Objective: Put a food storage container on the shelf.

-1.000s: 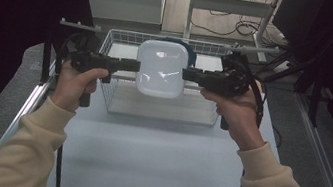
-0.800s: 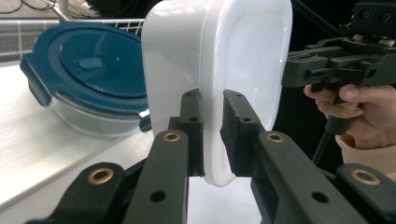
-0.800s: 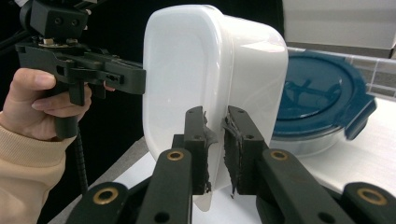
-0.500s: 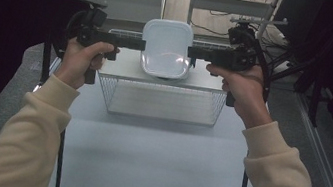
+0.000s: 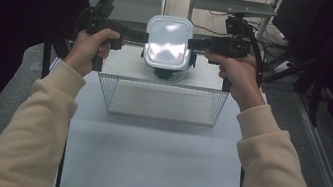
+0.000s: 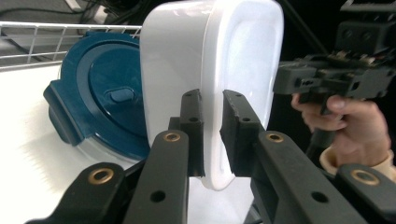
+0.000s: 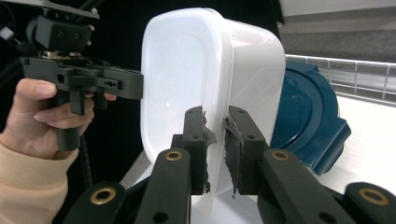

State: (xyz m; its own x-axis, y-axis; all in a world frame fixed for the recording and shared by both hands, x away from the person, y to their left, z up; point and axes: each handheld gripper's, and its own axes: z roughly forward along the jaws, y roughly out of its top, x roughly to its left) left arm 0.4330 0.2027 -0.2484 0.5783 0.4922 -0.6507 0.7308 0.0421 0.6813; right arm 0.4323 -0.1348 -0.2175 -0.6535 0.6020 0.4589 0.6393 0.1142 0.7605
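A white plastic tub (image 5: 167,43) hangs in the air above the wire basket (image 5: 161,100), held from both sides. My left gripper (image 5: 140,36) is shut on the tub's left rim, and my right gripper (image 5: 193,43) is shut on its right rim. In the left gripper view the jaws (image 6: 212,135) pinch the tub's (image 6: 210,70) edge. The right gripper view has the jaws (image 7: 215,149) clamped on the opposite edge of the tub (image 7: 187,93). A round container with a dark blue lid (image 6: 107,93) (image 7: 303,121) lies below and behind the tub, its dark edge (image 5: 165,74) peeking out under it.
The basket's wire wall (image 6: 46,28) (image 7: 345,70) runs behind the blue lid. The white table (image 5: 153,162) stretches toward the person in front of the basket. Dark curtains flank both sides; cables and a metal frame (image 5: 234,5) stand behind.
Both grippers have carried the white tub up and farther away, from low over the basket to well above its far side. Their hold on it is unchanged.
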